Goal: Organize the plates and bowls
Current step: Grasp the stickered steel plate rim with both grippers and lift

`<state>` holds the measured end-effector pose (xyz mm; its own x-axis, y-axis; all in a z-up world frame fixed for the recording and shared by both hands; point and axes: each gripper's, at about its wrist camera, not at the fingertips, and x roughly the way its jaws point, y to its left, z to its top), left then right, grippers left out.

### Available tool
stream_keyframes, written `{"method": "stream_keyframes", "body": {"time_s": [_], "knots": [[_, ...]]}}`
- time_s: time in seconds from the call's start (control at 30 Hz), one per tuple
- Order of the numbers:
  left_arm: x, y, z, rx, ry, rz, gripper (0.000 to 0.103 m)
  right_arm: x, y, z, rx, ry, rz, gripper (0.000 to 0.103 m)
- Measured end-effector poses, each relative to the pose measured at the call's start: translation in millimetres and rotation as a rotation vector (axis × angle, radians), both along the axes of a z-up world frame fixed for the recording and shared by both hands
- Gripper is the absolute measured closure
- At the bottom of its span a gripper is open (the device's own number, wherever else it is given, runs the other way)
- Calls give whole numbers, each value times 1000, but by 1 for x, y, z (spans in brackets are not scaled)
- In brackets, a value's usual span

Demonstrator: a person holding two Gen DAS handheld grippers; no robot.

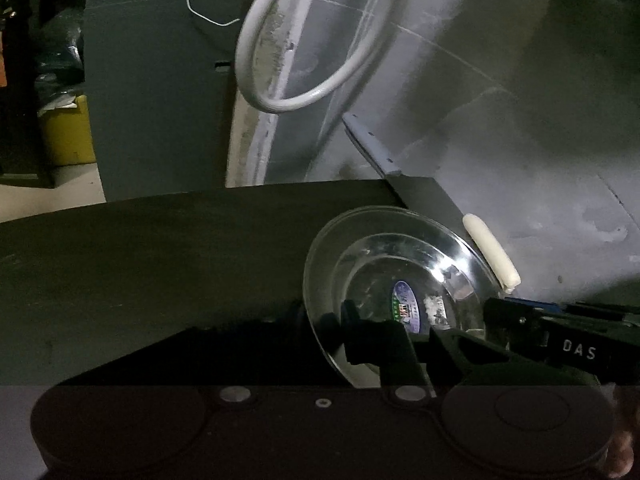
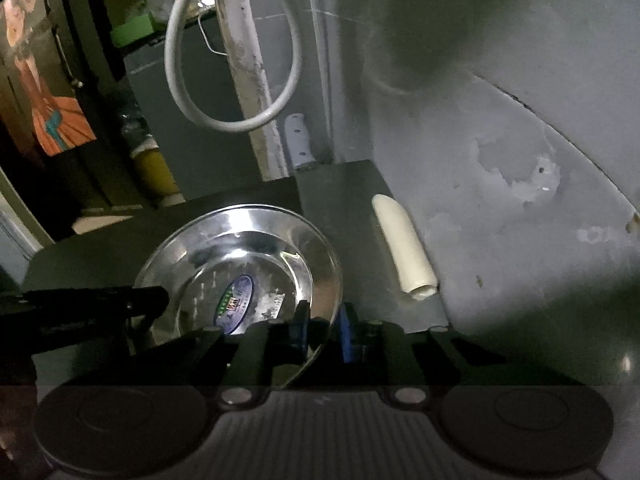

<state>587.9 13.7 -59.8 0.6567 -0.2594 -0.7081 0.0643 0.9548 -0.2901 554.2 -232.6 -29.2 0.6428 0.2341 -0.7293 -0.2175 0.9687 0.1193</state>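
A shiny steel plate (image 1: 400,276) (image 2: 240,260) with a blue oval sticker in its well lies on a dark counter (image 1: 160,260) near the counter's right end. My left gripper (image 1: 340,330) is shut on the plate's near left rim, one finger inside the rim and one outside. My right gripper (image 2: 322,326) is shut on the near right rim, blue pads on either side of it. Each gripper also shows in the other's view: the right gripper (image 1: 520,320) at the plate's right edge, the left gripper (image 2: 120,304) at its left edge.
A cream-white tube (image 1: 492,252) (image 2: 404,244) lies just right of the plate, against the grey wall (image 2: 500,160). A white hose loop (image 1: 280,48) hangs behind. A yellow container (image 1: 68,132) stands on the floor at the far left.
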Motion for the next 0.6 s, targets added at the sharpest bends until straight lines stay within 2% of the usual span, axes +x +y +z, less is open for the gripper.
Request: {"method": "stream_keyframes", "body": {"time_s": [0.27,0.6], "knots": [[-29,23,26,17,-83,24,83,-23,15,19,71,-54,52,86],[-99,53,71,21,-167,60,83,-80,24,53,217,-104,107,86]]}}
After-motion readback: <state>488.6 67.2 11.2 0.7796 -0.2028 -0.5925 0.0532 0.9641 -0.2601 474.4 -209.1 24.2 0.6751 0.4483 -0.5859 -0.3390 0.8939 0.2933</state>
